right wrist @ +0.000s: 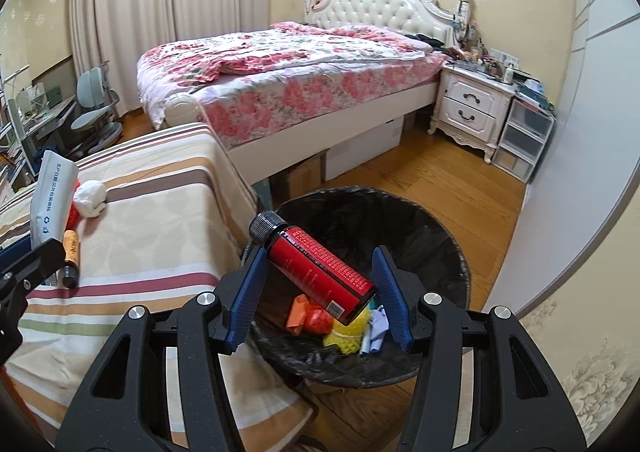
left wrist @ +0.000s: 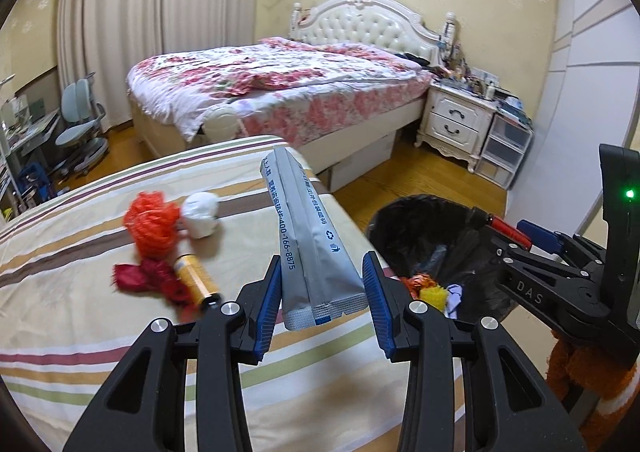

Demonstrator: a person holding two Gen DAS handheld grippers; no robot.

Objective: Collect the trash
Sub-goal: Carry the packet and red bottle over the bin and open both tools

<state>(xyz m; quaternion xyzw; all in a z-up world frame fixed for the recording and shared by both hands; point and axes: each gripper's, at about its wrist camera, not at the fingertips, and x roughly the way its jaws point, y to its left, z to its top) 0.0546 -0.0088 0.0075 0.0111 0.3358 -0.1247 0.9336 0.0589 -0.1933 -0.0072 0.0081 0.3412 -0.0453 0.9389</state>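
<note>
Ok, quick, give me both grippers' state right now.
Left gripper: closed on the grey foil packet.
Right gripper: closed on the red bottle, over the black bin.

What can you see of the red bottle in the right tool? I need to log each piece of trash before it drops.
The red bottle is a small cylinder, apparently dark glass or plastic, with a ribbed black screw cap, closed, and a red label printed with fine text and a barcode near its base. It lies tilted, cap up and to the left, base down to the right, gripped between the blue pads of the right tool. It hangs above the open black-lined bin, touching nothing else.
</note>
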